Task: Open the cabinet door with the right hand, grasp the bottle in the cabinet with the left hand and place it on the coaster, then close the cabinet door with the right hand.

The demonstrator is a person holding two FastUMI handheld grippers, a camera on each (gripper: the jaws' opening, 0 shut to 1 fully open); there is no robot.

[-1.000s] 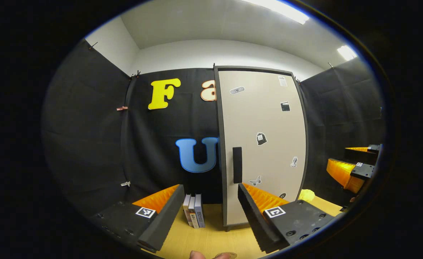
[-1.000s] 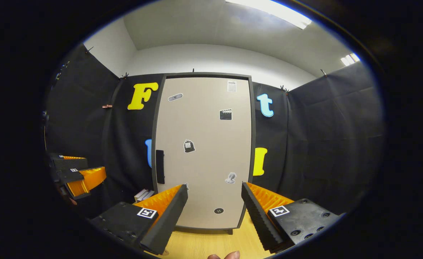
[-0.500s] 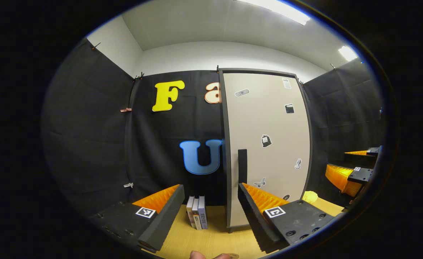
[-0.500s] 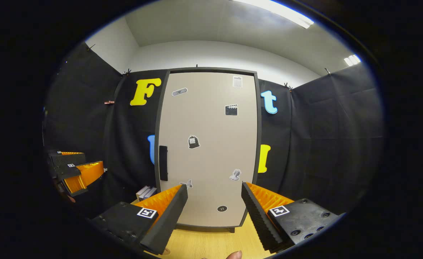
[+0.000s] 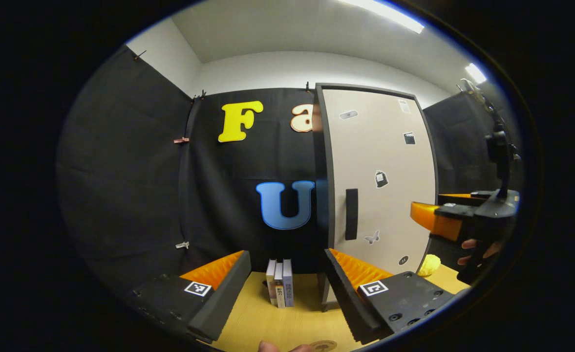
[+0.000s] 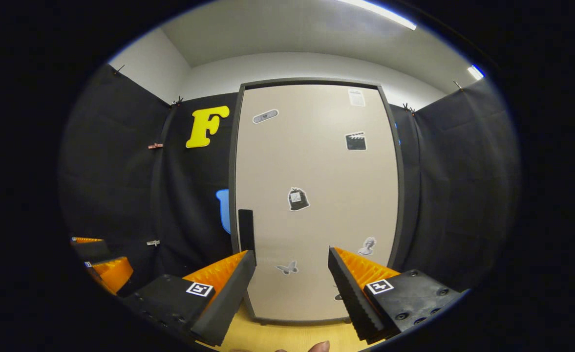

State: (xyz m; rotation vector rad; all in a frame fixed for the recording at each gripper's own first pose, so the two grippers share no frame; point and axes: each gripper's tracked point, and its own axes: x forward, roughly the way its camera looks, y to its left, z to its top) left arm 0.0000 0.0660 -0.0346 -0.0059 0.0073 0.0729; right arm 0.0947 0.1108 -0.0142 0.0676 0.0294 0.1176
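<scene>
Cabinet door (image 6: 316, 195) closed, one handle (image 6: 246, 230); three books (image 5: 279, 289); both tools spread, empty.

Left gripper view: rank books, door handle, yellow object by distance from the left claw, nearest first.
1. Books, upright on the table just ahead, between the left claw fingers.
2. Door handle, higher, right of centre.
3. Yellow object, far right on the table beside the cabinet.
</scene>
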